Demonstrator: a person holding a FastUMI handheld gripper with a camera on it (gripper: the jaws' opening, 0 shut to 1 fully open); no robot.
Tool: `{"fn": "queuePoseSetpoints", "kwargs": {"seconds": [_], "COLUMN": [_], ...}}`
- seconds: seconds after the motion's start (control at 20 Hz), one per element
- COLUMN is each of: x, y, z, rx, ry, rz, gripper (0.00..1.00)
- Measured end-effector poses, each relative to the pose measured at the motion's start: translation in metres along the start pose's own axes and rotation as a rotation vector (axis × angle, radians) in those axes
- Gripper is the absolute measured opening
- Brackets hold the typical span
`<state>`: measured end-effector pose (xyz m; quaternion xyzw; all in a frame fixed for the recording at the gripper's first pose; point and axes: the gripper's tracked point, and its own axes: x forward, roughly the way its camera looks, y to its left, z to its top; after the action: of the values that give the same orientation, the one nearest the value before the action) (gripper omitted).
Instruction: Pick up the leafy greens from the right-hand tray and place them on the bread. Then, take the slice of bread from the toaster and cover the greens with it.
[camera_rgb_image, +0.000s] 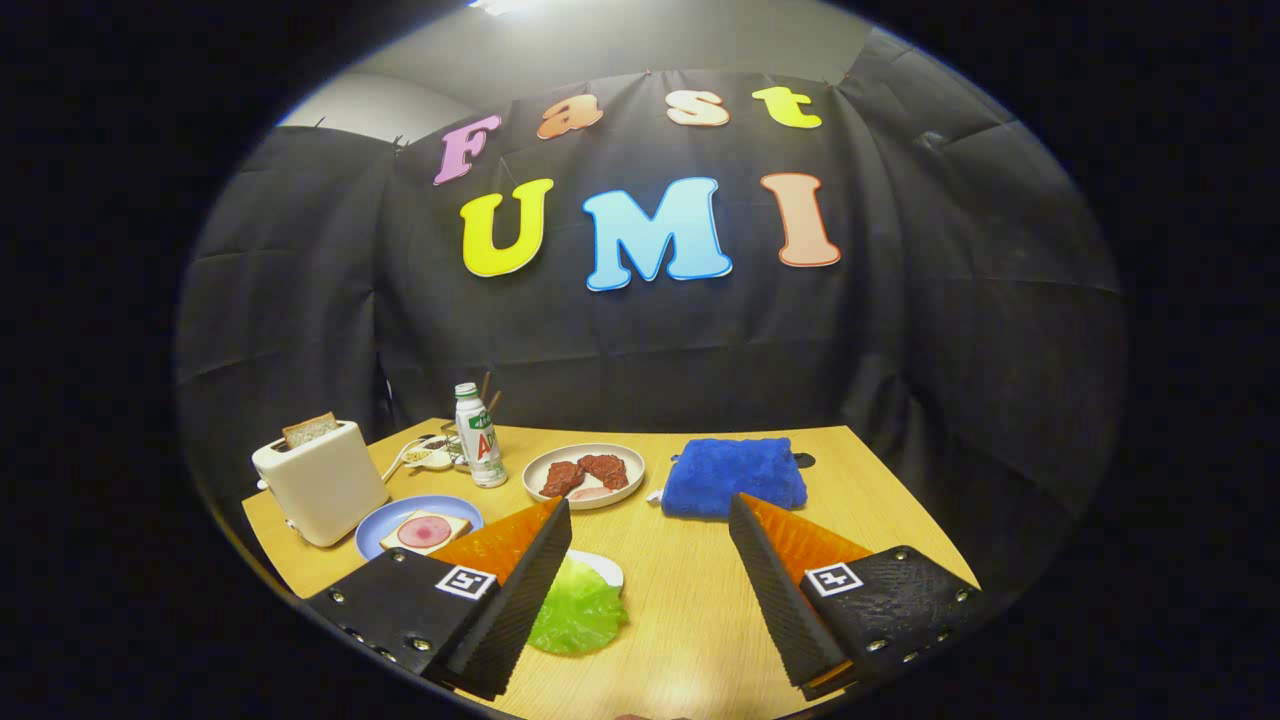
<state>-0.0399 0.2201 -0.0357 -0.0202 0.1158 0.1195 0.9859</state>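
- Gripper view: the gripper (650, 512) hovers over a pale wood-grain table (690, 610), its two wedge-shaped, ridged fingers spread wide with nothing between them.
- The leafy greens (580, 612), crinkled and glossy, lie on a small white tray (604, 566) just inside the left finger, partly hidden behind it.
- Beyond that finger sits a round blue plate (384, 526) carrying a square slice of bread (448, 528) topped with a pink round of ham (424, 530).
- Left of the plate stands a boxy cream toaster (322, 482), a grainy bread slice (309, 429) poking up from its slot.
- Farther back: a small bottle (479, 437), a round white dish (632, 478) of dark rough meat pieces (584, 472), and a fluffy blue towel (734, 476) ahead of the right finger.
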Motion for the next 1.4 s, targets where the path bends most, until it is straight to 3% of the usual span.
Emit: {"fn": "queuePoseSetpoints", "kwargs": {"seconds": [0.5, 0.9, 1.15, 1.2, 1.25, 1.4], "x": [0.041, 0.073, 0.086, 0.085, 0.087, 0.092], "y": [0.068, 0.088, 0.088, 0.088, 0.086, 0.080], "z": [-0.088, -0.129, -0.156, -0.154, -0.157, -0.155], "rx": [-0.110, -0.166, -0.121, -0.113, -0.126, -0.079], "ry": [0.313, 0.435, 0.527, 0.529, 0.536, 0.531], "rz": [0.075, 0.079, 0.101, 0.117, 0.123, 0.108], "gripper": [0.97, 0.97, 0.98, 0.89, 0.90, 0.25]}}
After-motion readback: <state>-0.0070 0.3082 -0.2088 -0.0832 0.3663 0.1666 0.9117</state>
